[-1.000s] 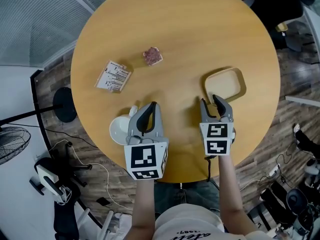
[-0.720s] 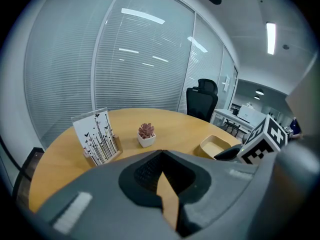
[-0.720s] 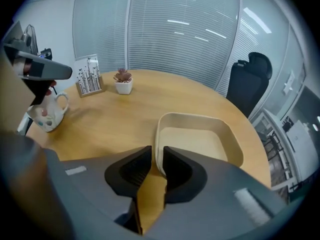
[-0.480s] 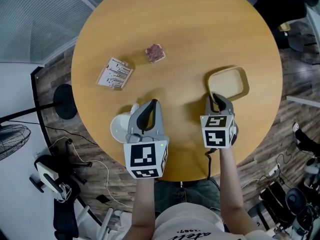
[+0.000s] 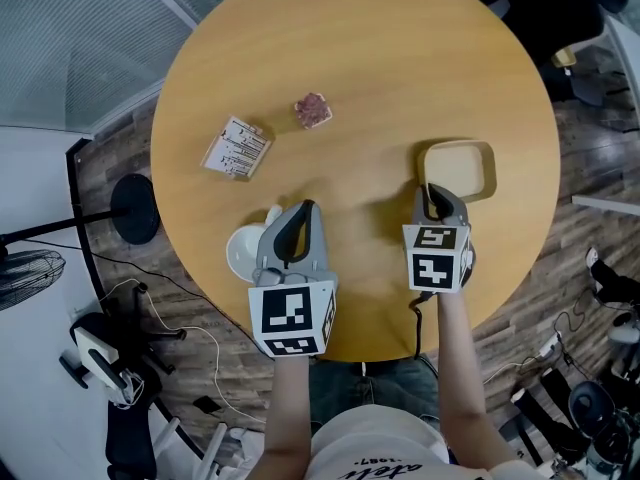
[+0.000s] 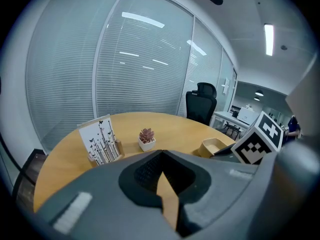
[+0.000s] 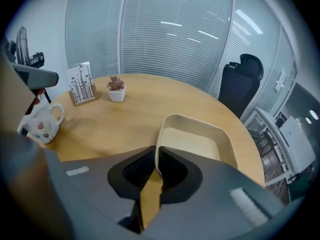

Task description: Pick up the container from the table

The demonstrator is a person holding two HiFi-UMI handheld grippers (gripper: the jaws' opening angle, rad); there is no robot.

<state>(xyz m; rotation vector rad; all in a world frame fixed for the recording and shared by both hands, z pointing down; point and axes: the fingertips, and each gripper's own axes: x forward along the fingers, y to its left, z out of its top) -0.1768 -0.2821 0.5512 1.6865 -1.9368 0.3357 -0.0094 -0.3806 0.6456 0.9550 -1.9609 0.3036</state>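
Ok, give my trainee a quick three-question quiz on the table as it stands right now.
1. True or false: the right gripper is shut on the near rim of the container.
2. Multiple choice: in the head view, where is the mug relative to the left gripper? A: to its left. B: to its right. C: between its jaws.
3. Short answer: how many things stand on the table besides the container and the mug?

Key:
1. True.
2. A.
3. Two: the plant and the card stand.
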